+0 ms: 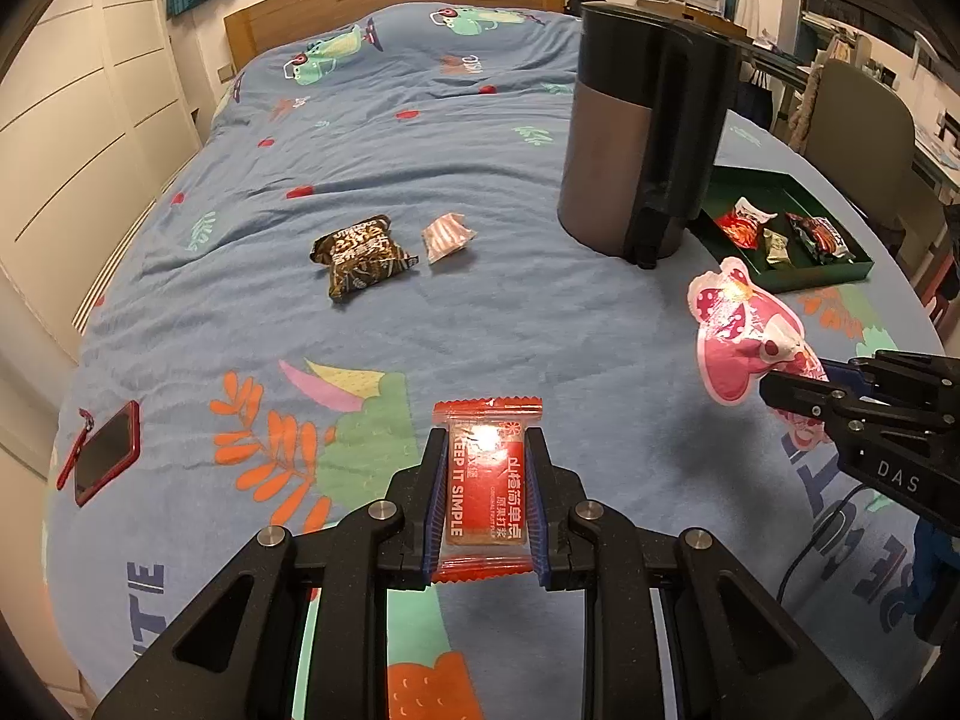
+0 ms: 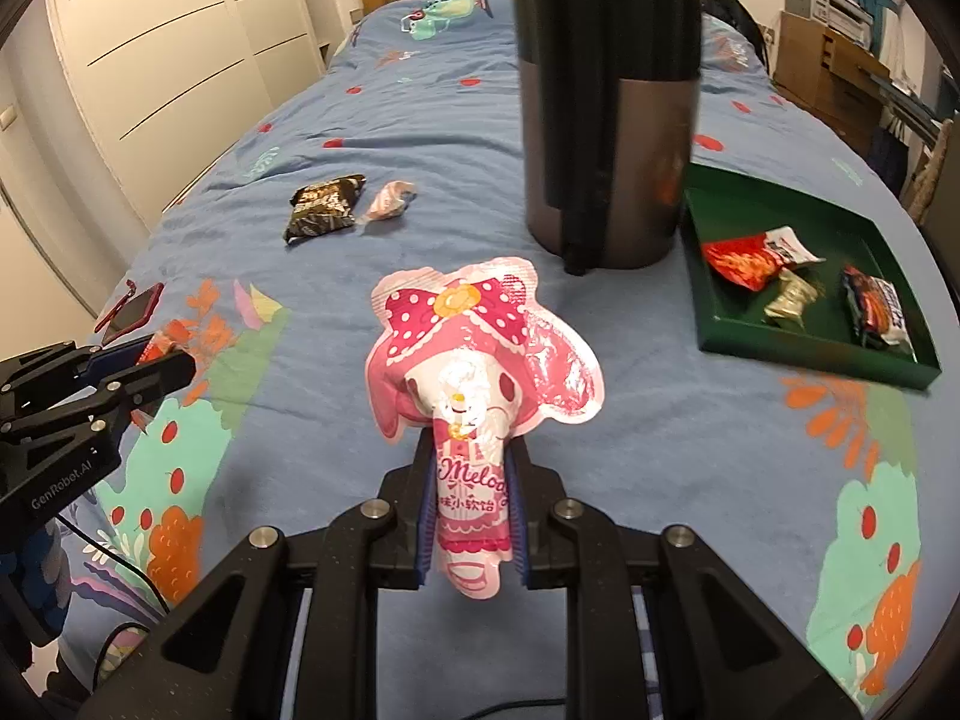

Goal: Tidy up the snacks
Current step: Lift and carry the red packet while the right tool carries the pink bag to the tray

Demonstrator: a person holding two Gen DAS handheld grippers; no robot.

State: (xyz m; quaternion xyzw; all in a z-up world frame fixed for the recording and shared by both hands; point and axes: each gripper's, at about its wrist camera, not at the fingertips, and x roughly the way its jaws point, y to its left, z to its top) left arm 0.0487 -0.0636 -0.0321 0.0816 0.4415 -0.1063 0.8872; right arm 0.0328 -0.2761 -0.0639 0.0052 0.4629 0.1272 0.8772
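My left gripper point(image 1: 485, 450) is shut on a red snack packet point(image 1: 487, 480) and holds it above the blue bedspread. My right gripper point(image 2: 471, 456) is shut on a pink Melody candy bag point(image 2: 474, 348); the bag also shows in the left wrist view point(image 1: 744, 330). A green tray point(image 2: 708, 312) at the right holds three snacks: a red-white pack point(image 2: 750, 258), a small gold one point(image 2: 789, 300) and a dark pack point(image 2: 876, 312). A dark brown snack bag point(image 1: 360, 255) and a small pink-striped wrapper point(image 1: 447, 234) lie on the bed further back.
A tall dark cylinder-shaped bin point(image 1: 642, 132) stands on the bed left of the tray. A red-cased phone point(image 1: 105, 456) lies at the bed's left edge. White wardrobes point(image 2: 150, 60) line the left side; a desk and chair point(image 1: 864, 120) stand on the right.
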